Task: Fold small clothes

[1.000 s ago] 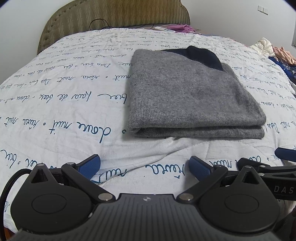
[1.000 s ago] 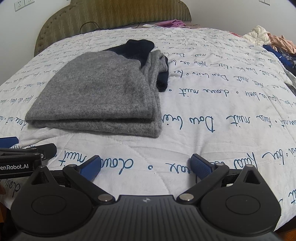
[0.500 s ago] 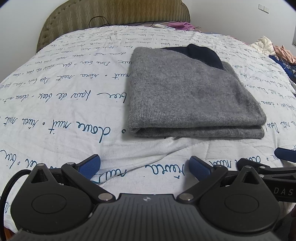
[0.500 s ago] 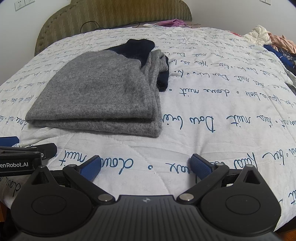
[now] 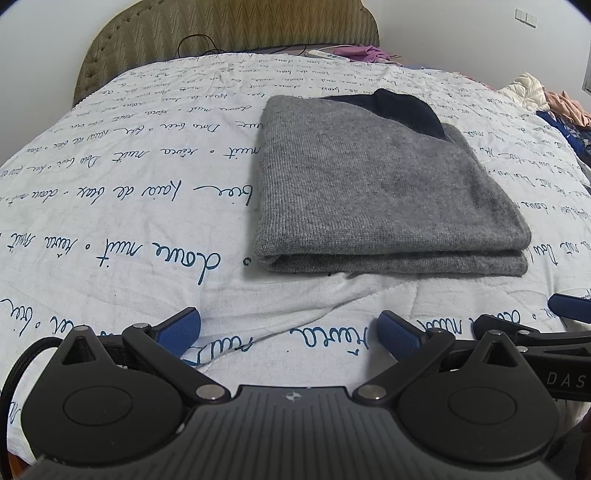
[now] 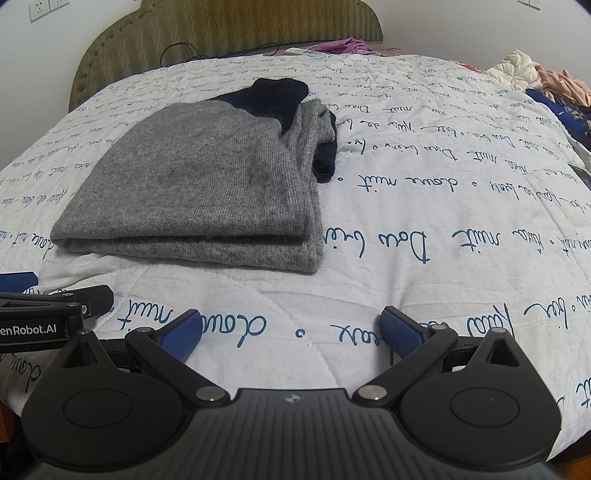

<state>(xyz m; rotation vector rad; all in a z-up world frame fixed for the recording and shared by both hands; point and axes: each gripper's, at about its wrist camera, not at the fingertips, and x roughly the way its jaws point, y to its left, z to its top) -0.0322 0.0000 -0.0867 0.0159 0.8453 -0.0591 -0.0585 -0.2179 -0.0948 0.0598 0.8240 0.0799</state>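
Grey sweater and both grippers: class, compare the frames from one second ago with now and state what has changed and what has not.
Nothing visibly changed. The folded grey sweater lies where it did on the bedspread, and the left gripper and right gripper stay open and empty, short of it.

The bed is covered by a white quilt printed with dark blue cursive script. An olive upholstered headboard with a zigzag pattern stands against a plain white wall. Wall sockets are mounted left of the headboard. A black cable runs along the headboard base. Mixed clothing is piled at the right edge.
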